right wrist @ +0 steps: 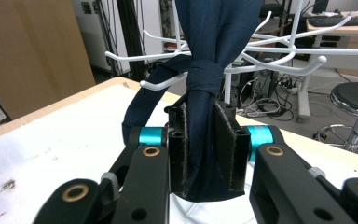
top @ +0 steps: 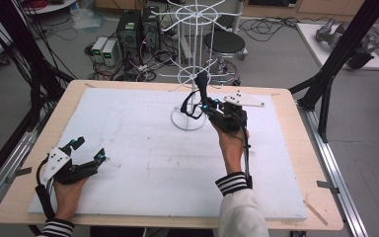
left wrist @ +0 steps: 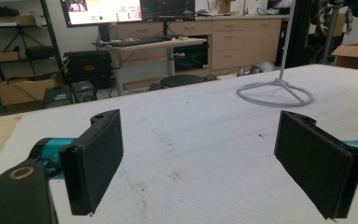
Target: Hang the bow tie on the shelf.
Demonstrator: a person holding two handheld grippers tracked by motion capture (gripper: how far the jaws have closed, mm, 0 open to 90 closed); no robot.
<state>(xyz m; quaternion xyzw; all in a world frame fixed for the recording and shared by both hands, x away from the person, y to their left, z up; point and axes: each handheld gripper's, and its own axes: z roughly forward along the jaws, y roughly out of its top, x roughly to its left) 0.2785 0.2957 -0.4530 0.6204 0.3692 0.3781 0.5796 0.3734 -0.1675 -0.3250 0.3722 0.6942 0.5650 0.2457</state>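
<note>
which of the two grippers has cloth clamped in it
The right gripper, up at the white wire rack: its jaws pinch the dark blue cloth. The left gripper rests open on the table, holding nothing.

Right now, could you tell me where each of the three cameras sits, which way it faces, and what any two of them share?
High view: above the person's side, looking forward and down on the table; both forearms, left gripper and right gripper show.
Left gripper view: rides the left gripper, looking level across the table between its open jaws.
Right gripper view: rides the right gripper, whose jaws clamp the dark blue cloth.
Shared: all see the white wire rack.
</note>
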